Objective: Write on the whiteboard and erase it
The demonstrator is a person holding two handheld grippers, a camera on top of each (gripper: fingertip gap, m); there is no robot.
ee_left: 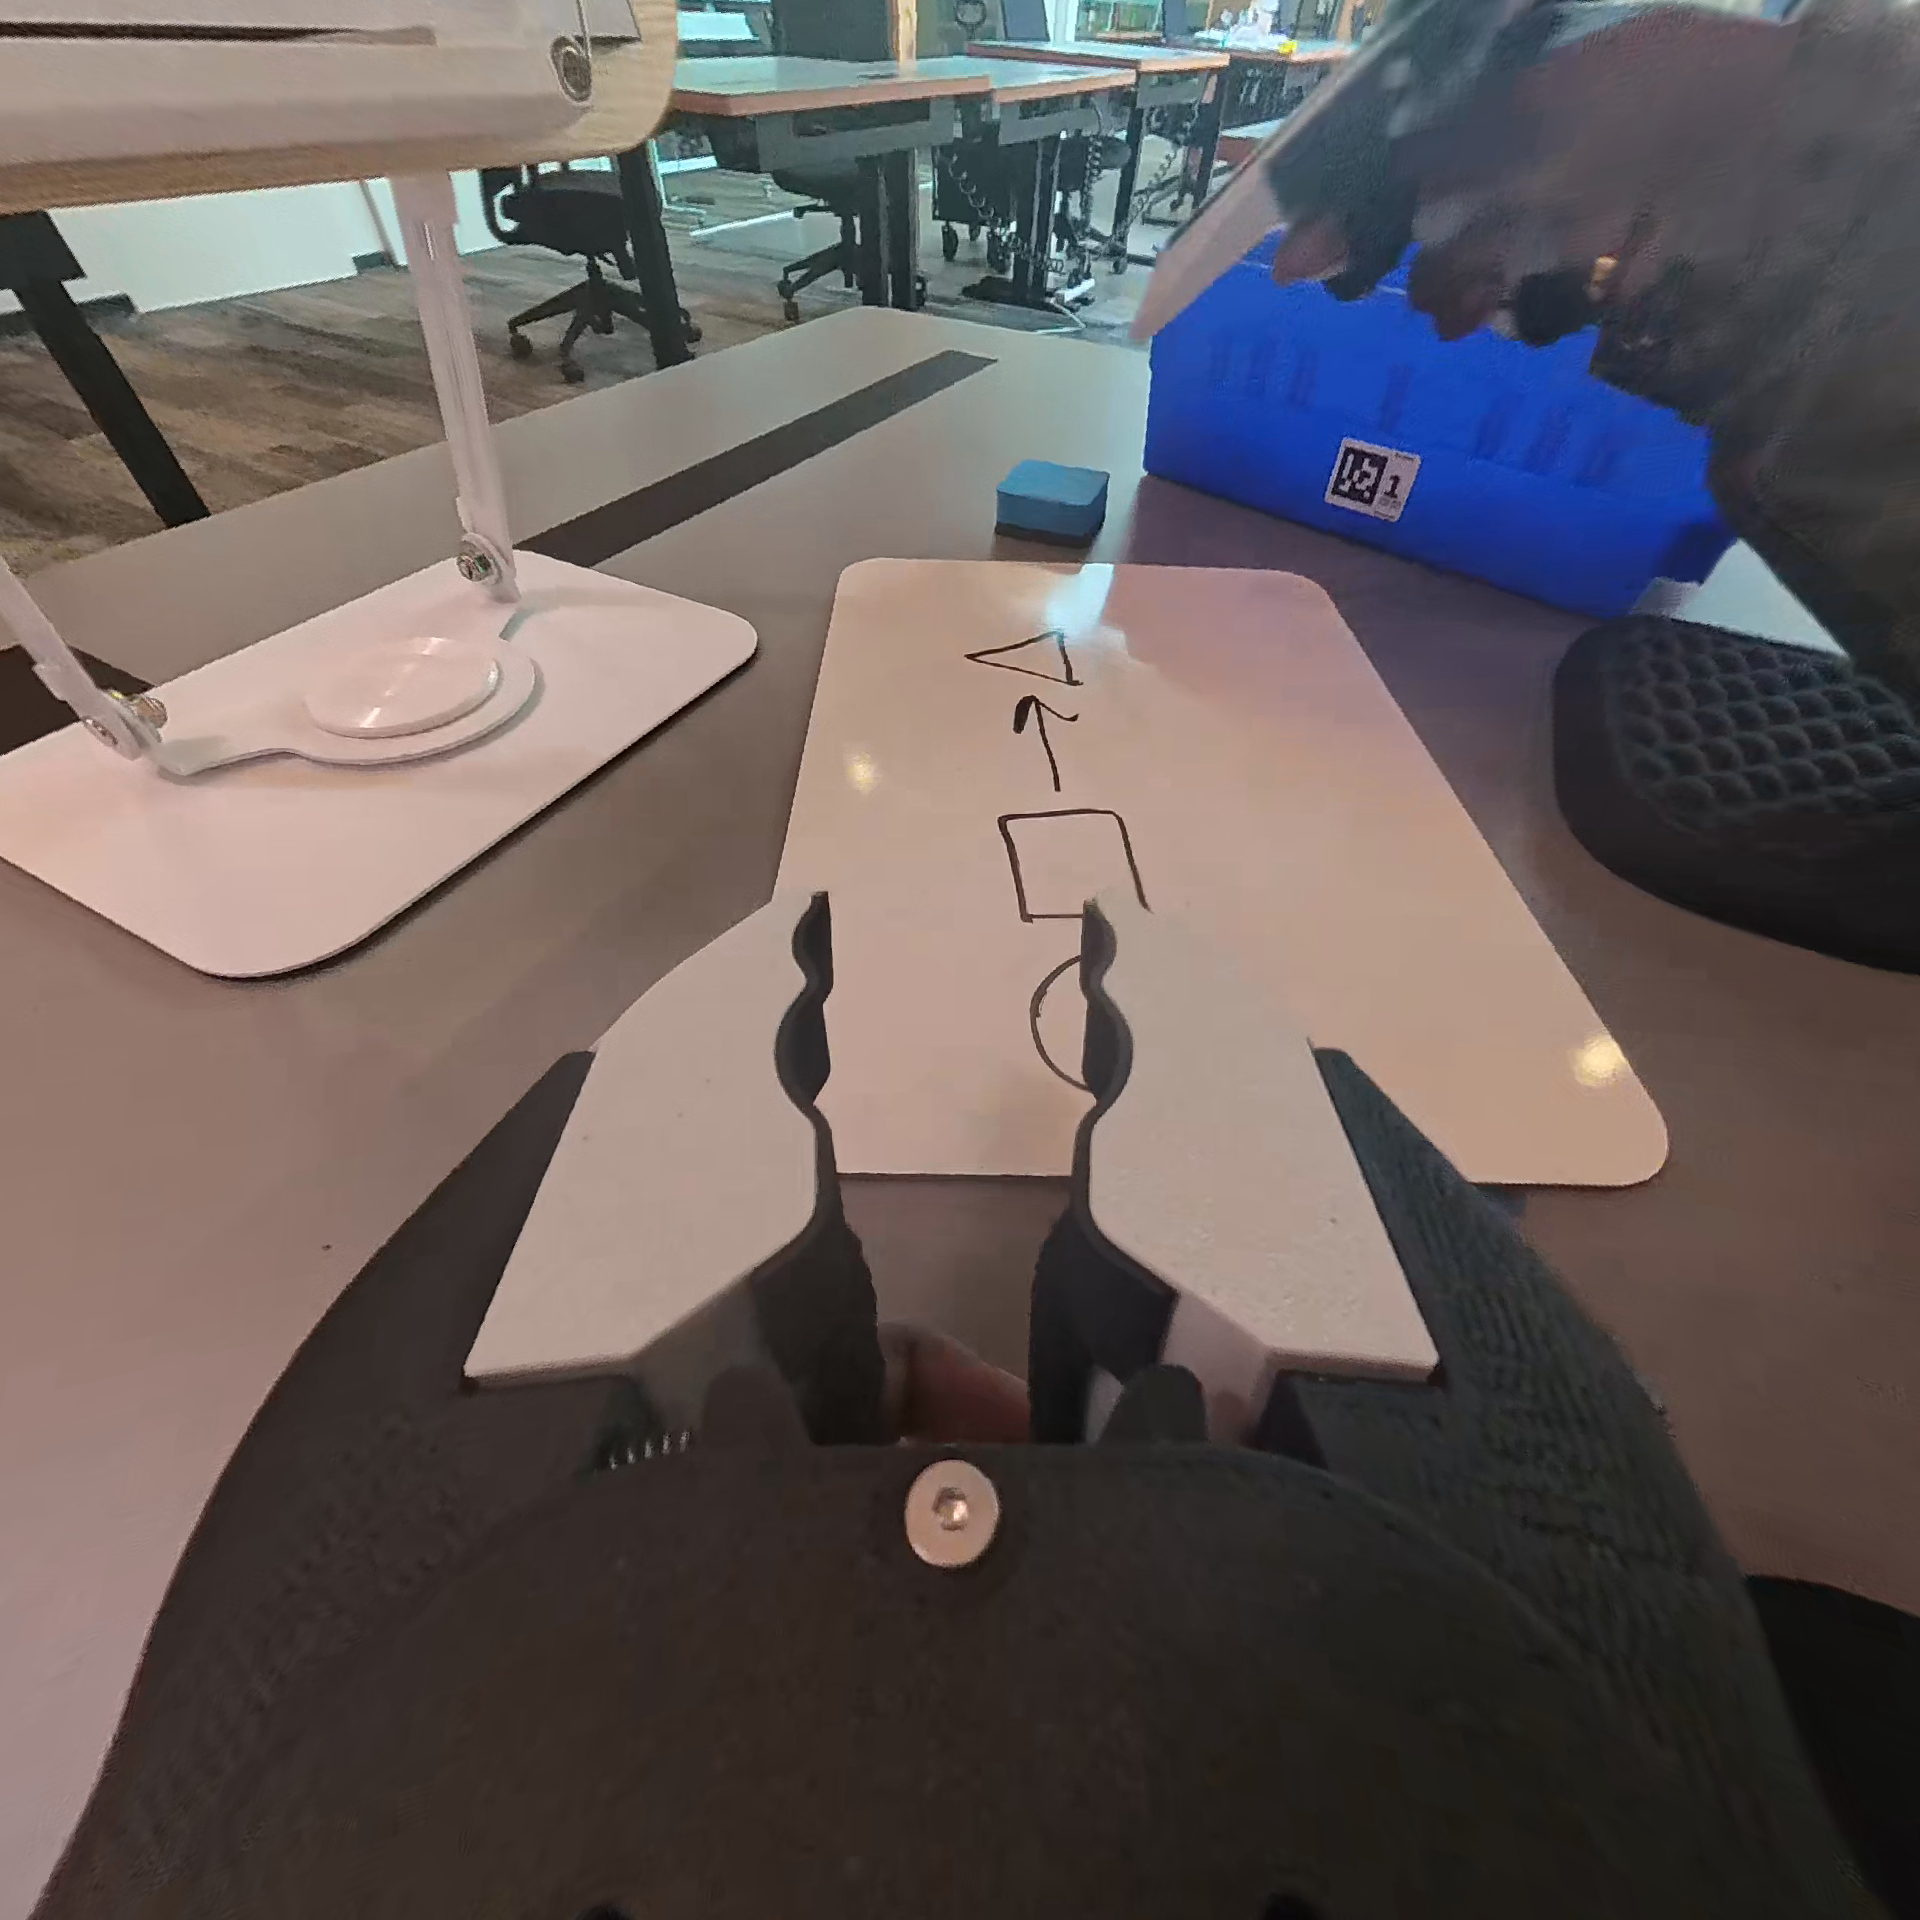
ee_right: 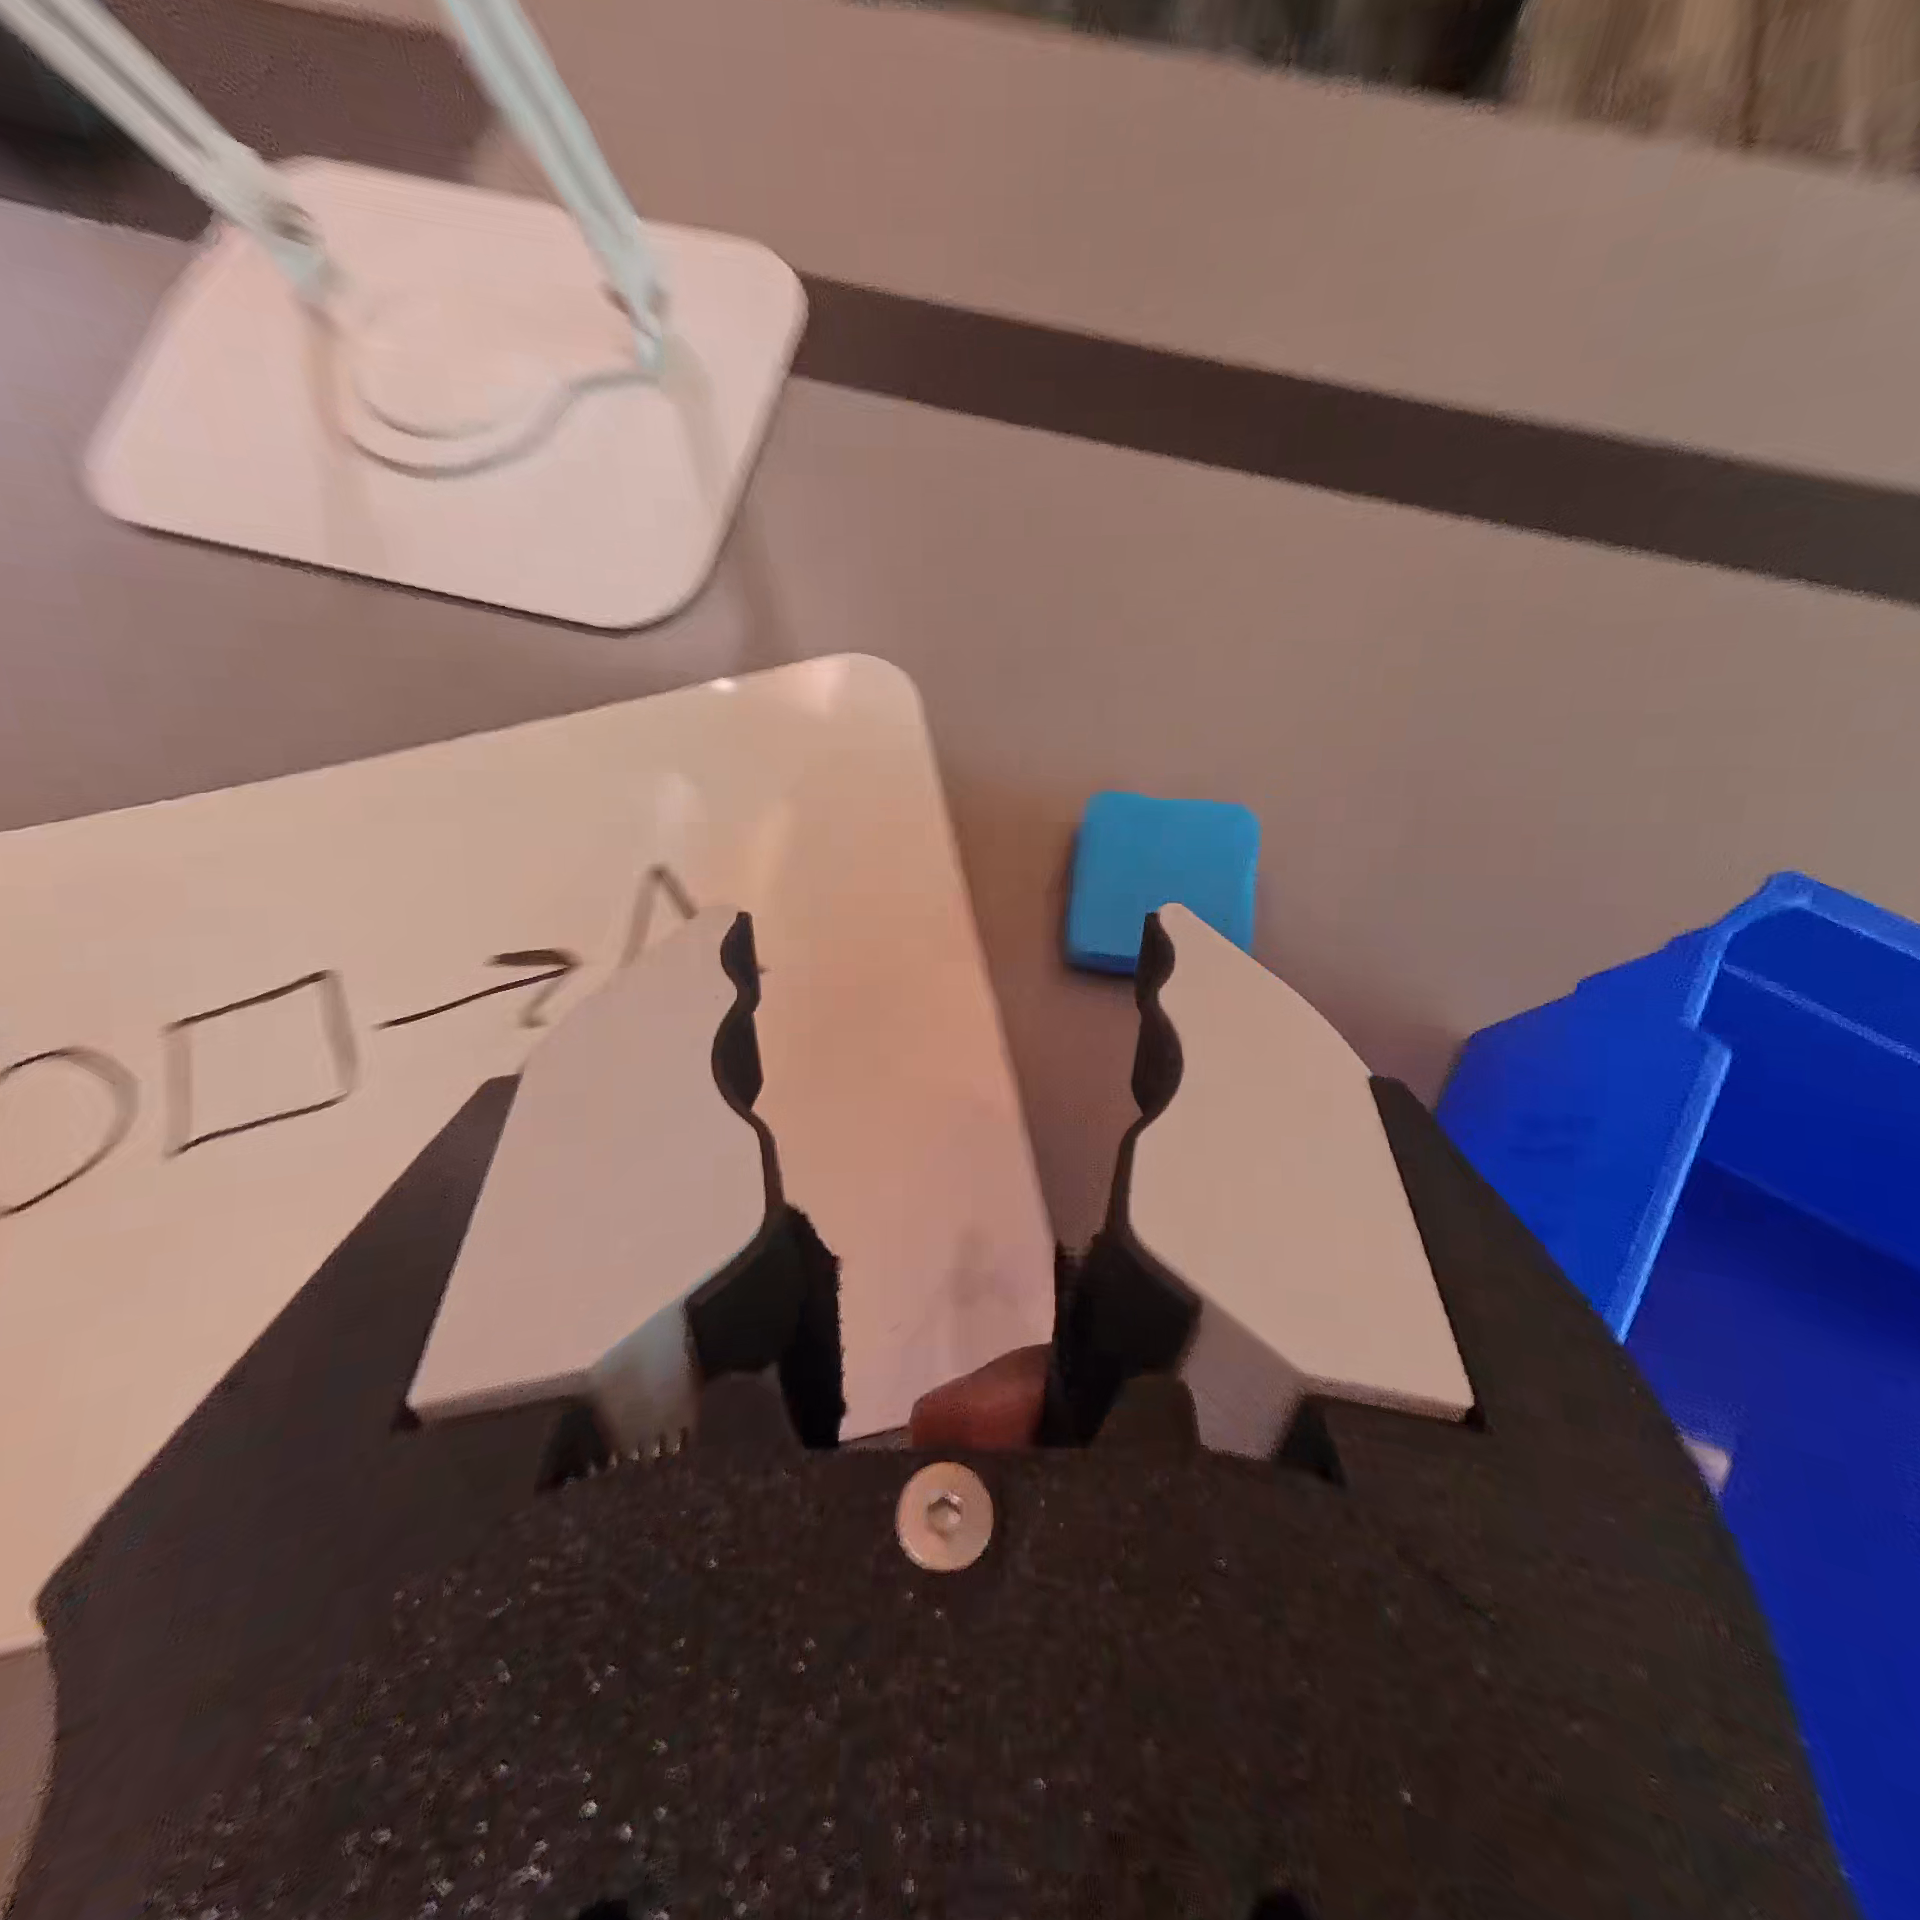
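Both grippers, right and left, stand open and empty. Flat white whiteboard bearing black shapes lies beneath my right fingers; small blue block eraser rests just ahead. Risk: a shallow pinch could skid it away.

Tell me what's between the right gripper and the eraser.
Nothing stands in the way. In the right wrist view the right gripper is open, and only the whiteboard corner and bare table lie before the blue eraser.

Eraser reachable (bin alongside).
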